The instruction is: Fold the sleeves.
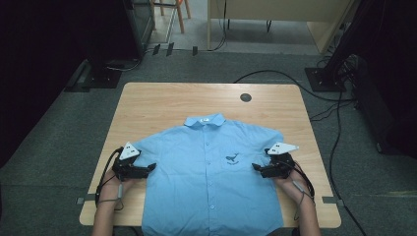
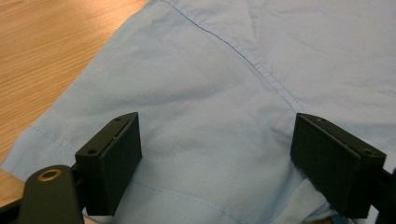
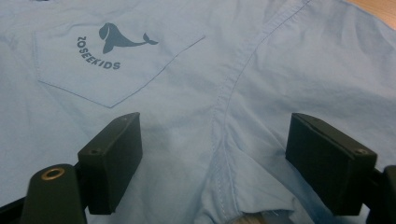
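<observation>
The left gripper [image 1: 147,168] hovers with its jaws spread wide at the armpit of the shirt's [image 1: 209,172] left-hand sleeve, cloth lying between the jaws but not pinched. The right gripper [image 1: 256,167] stands likewise wide at the opposite armpit seam, nothing clamped, the chest pocket [image 3: 112,60] with its whale print just beyond it. The light blue shirt lies flat, buttoned and face up on the worktop [image 1: 162,103], collar toward the far edge, hem overhanging the near edge, midway between the side edges.
</observation>
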